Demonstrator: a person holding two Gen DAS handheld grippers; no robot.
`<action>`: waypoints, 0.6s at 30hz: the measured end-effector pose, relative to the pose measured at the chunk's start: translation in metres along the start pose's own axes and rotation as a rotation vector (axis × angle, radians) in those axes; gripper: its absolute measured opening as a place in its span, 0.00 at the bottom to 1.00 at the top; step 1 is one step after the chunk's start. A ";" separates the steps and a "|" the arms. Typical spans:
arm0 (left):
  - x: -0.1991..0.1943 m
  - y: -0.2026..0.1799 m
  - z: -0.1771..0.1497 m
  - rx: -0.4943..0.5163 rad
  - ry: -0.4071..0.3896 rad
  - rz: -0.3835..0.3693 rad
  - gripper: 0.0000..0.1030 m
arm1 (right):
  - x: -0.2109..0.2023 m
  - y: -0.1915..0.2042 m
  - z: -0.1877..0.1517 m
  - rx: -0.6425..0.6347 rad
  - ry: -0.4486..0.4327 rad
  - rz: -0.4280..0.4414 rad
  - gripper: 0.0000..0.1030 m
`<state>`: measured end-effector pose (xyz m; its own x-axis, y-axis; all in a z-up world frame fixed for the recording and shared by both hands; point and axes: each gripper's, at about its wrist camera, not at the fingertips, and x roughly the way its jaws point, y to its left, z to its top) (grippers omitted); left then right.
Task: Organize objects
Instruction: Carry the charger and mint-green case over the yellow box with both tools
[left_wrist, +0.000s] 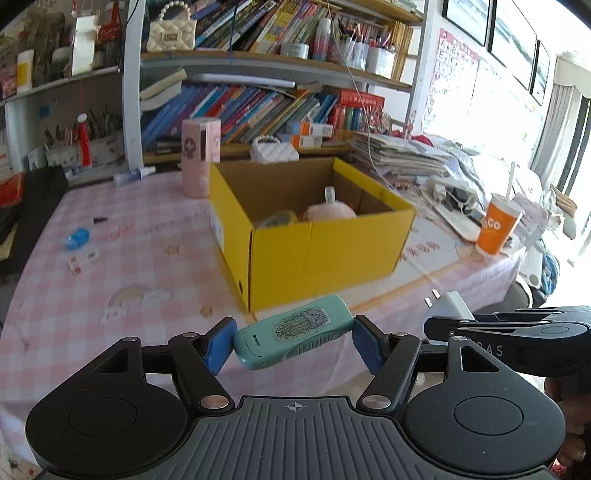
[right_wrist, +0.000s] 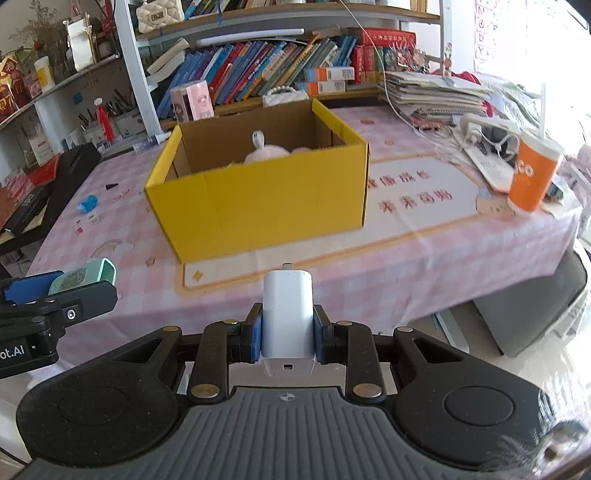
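My left gripper (left_wrist: 293, 341) is shut on a teal oblong device (left_wrist: 291, 336) with a cactus sticker, held lengthwise between the blue pads above the table's near edge. My right gripper (right_wrist: 287, 332) is shut on a white charger plug (right_wrist: 287, 314), prongs pointing forward. The charger also shows at the right in the left wrist view (left_wrist: 452, 304), and the teal device at the left in the right wrist view (right_wrist: 83, 277). An open yellow cardboard box (left_wrist: 325, 251) (right_wrist: 266, 206) stands ahead of both grippers, with a pink soft item (left_wrist: 330, 212) inside.
A pink checked cloth (right_wrist: 406, 258) covers the table. An orange cup (right_wrist: 533, 173) stands at the right, a pink canister (left_wrist: 199, 155) behind the box, small blue and white bits (left_wrist: 77, 238) at the left. Bookshelves and paper stacks (right_wrist: 436, 92) line the back.
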<state>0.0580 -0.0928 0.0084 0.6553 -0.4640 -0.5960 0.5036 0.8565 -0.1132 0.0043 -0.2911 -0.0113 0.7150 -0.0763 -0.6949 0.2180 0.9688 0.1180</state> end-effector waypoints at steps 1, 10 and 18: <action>0.003 -0.001 0.005 0.004 -0.010 0.006 0.66 | 0.003 -0.002 0.006 -0.005 -0.007 0.005 0.24; 0.031 -0.010 0.051 0.006 -0.100 0.069 0.67 | 0.027 -0.017 0.063 -0.050 -0.073 0.060 0.24; 0.069 -0.018 0.084 -0.002 -0.137 0.132 0.67 | 0.053 -0.030 0.122 -0.095 -0.146 0.121 0.24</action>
<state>0.1414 -0.1596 0.0364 0.7863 -0.3734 -0.4922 0.4067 0.9126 -0.0427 0.1159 -0.3532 0.0349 0.8222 0.0152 -0.5690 0.0662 0.9903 0.1221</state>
